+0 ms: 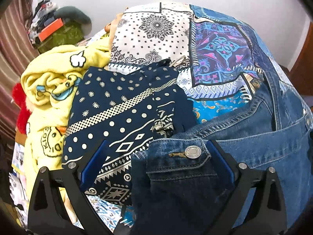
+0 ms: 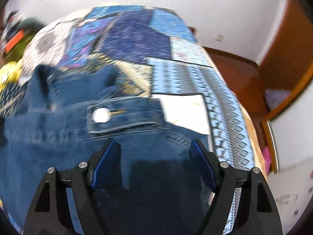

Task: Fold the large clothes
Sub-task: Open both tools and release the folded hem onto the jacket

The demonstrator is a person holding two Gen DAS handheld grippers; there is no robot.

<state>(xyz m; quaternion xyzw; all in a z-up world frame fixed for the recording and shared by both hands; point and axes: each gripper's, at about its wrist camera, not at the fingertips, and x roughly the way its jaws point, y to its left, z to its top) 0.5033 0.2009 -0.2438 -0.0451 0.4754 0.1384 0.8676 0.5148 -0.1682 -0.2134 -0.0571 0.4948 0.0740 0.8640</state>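
Observation:
A blue denim jacket (image 1: 244,137) lies spread on a bed with a patchwork cover (image 1: 156,31). In the left wrist view my left gripper (image 1: 156,148) is open, its blue pads either side of a buttoned cuff with a silver button (image 1: 192,152). In the right wrist view, which is blurred, the denim jacket (image 2: 58,137) fills the lower left. My right gripper (image 2: 154,148) is open just below another cuff with a silver button (image 2: 101,115). Neither gripper holds cloth.
A navy patterned garment (image 1: 121,113) and a yellow cartoon-print garment (image 1: 56,86) lie left of the jacket. A cluttered shelf (image 1: 52,29) stands at the far left. A wooden door and frame (image 2: 283,49) are to the right, past the bed edge (image 2: 230,117).

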